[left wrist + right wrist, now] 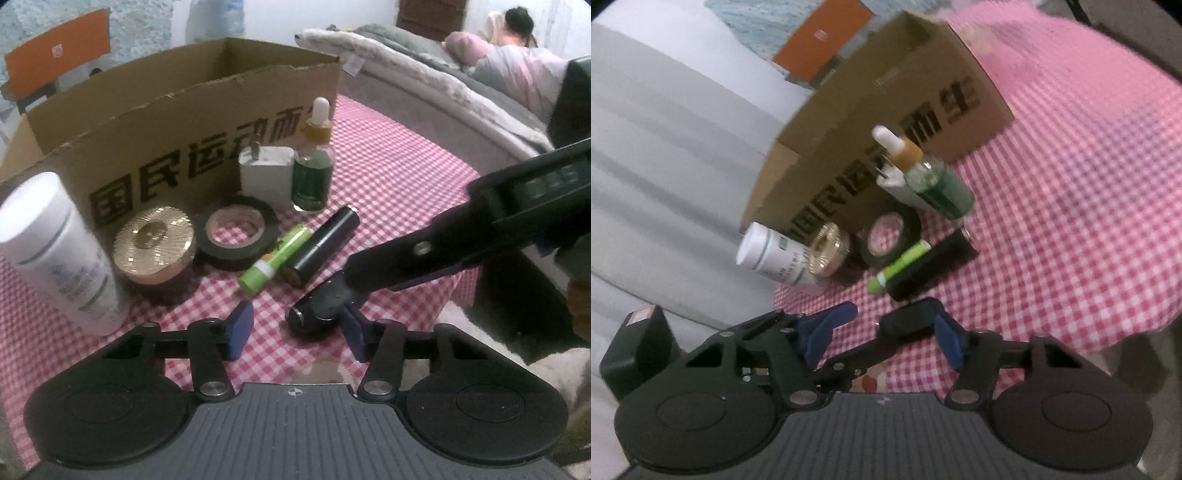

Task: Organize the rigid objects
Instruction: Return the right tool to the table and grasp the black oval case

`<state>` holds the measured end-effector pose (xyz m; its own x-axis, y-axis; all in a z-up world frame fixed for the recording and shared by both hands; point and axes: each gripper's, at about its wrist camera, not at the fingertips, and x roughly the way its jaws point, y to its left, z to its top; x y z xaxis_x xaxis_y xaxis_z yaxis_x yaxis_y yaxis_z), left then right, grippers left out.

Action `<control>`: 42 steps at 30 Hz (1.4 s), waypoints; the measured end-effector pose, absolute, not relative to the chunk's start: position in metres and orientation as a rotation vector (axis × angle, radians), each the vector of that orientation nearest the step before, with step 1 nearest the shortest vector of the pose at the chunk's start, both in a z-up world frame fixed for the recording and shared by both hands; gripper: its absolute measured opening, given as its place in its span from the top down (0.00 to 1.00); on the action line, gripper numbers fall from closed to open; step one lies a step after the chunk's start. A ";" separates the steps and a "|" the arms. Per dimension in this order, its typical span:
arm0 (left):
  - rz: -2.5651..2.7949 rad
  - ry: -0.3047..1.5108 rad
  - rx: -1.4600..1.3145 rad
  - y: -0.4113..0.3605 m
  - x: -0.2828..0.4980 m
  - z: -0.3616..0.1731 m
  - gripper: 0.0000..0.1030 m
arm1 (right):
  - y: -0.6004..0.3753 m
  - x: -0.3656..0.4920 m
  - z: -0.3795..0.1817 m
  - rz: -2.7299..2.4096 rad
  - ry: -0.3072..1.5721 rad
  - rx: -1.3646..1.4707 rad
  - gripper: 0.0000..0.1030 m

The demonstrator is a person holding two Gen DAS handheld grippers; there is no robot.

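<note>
A short black cylinder (312,317) lies on the pink checked tablecloth (391,177). My left gripper (297,330) is open around it; the right blue pad touches it and the left pad stands clear. One finger (406,258) of the other gripper reaches in from the right and ends at the cylinder's top. In the right wrist view the same cylinder (908,321) sits between the pads of my right gripper (886,332), close to the right pad, with a gap on the left. Behind stands an open-topped cardboard box (184,110).
In front of the box are a white bottle (55,251), a gold-lidded jar (155,240), a black tape roll (236,232), a green tube (273,258), a long black cylinder (321,243), a white charger (266,173) and a green dropper bottle (314,173). A person lies on a bed (424,74) at the back right.
</note>
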<state>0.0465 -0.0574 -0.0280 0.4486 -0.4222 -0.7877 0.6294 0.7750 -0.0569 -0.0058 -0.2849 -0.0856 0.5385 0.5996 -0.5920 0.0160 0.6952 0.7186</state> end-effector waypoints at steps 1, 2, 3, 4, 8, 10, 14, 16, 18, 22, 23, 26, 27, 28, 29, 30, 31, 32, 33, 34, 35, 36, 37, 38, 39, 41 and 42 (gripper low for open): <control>-0.666 0.900 0.256 -0.058 0.047 -0.029 0.57 | -0.285 -0.004 -0.090 0.384 0.966 0.750 0.43; -0.672 0.907 0.253 -0.061 0.047 -0.031 0.60 | -0.284 -0.002 -0.093 0.381 0.980 0.757 0.46; -0.676 0.911 0.251 -0.062 0.047 -0.032 0.61 | -0.283 -0.001 -0.096 0.378 0.991 0.765 0.48; -0.680 0.917 0.250 -0.062 0.045 -0.034 0.62 | -0.283 0.000 -0.099 0.376 0.998 0.769 0.52; -0.682 0.930 0.253 -0.067 0.044 -0.037 0.65 | -0.283 0.003 -0.108 0.377 1.017 0.788 0.60; -0.690 0.943 0.239 -0.067 0.043 -0.037 0.65 | -0.283 0.004 -0.108 0.382 1.014 0.793 0.61; -0.687 0.952 0.247 -0.070 0.041 -0.035 0.64 | -0.282 0.008 -0.107 0.388 1.003 0.780 0.61; -0.675 0.945 0.261 -0.073 0.042 -0.035 0.63 | -0.282 0.012 -0.105 0.391 1.003 0.772 0.62; -0.672 0.943 0.271 -0.077 0.044 -0.037 0.63 | -0.281 0.014 -0.104 0.390 1.001 0.760 0.62; -0.684 0.932 0.296 -0.082 0.046 -0.037 0.63 | -0.278 0.019 -0.104 0.395 0.999 0.751 0.62; -0.687 0.932 0.301 -0.083 0.046 -0.037 0.63 | -0.277 0.020 -0.104 0.397 0.999 0.748 0.62; -0.686 0.933 0.304 -0.083 0.047 -0.037 0.63 | -0.274 0.022 -0.102 0.434 0.987 0.768 0.62; -0.687 0.934 0.302 -0.083 0.047 -0.037 0.63 | -0.273 0.022 -0.100 0.447 0.982 0.774 0.61; -0.686 0.935 0.299 -0.083 0.048 -0.037 0.64 | -0.271 0.021 -0.098 0.450 0.975 0.766 0.62; -0.684 0.934 0.300 -0.083 0.048 -0.037 0.65 | -0.270 0.022 -0.096 0.452 0.969 0.753 0.62; -0.683 0.932 0.305 -0.084 0.048 -0.037 0.65 | -0.269 0.023 -0.096 0.451 0.969 0.746 0.62; -0.680 0.930 0.309 -0.084 0.049 -0.037 0.67 | -0.268 0.024 -0.096 0.449 0.973 0.748 0.62; -0.677 0.928 0.311 -0.084 0.049 -0.037 0.69 | -0.268 0.025 -0.098 0.446 0.979 0.751 0.62; -0.678 0.929 0.306 -0.083 0.049 -0.037 0.72 | -0.267 0.026 -0.099 0.439 0.987 0.751 0.62; -0.676 0.931 0.296 -0.083 0.049 -0.037 0.72 | -0.266 0.027 -0.101 0.433 0.996 0.750 0.62; -0.676 0.931 0.291 -0.082 0.050 -0.037 0.72 | -0.265 0.028 -0.102 0.432 1.002 0.751 0.62; -0.677 0.929 0.290 -0.082 0.049 -0.037 0.72 | -0.264 0.026 -0.104 0.436 1.001 0.757 0.62; -0.676 0.926 0.289 -0.082 0.049 -0.037 0.72 | -0.263 0.027 -0.103 0.437 0.999 0.755 0.62; -0.673 0.925 0.287 -0.082 0.048 -0.038 0.72 | -0.261 0.028 -0.103 0.438 0.996 0.751 0.62; -0.671 0.923 0.286 -0.081 0.048 -0.037 0.72 | -0.259 0.028 -0.105 0.436 0.994 0.747 0.62; -0.668 0.917 0.281 -0.080 0.046 -0.037 0.72 | -0.257 0.028 -0.105 0.439 0.990 0.741 0.61; -0.667 0.914 0.276 -0.079 0.045 -0.036 0.73 | -0.257 0.028 -0.105 0.441 0.989 0.738 0.62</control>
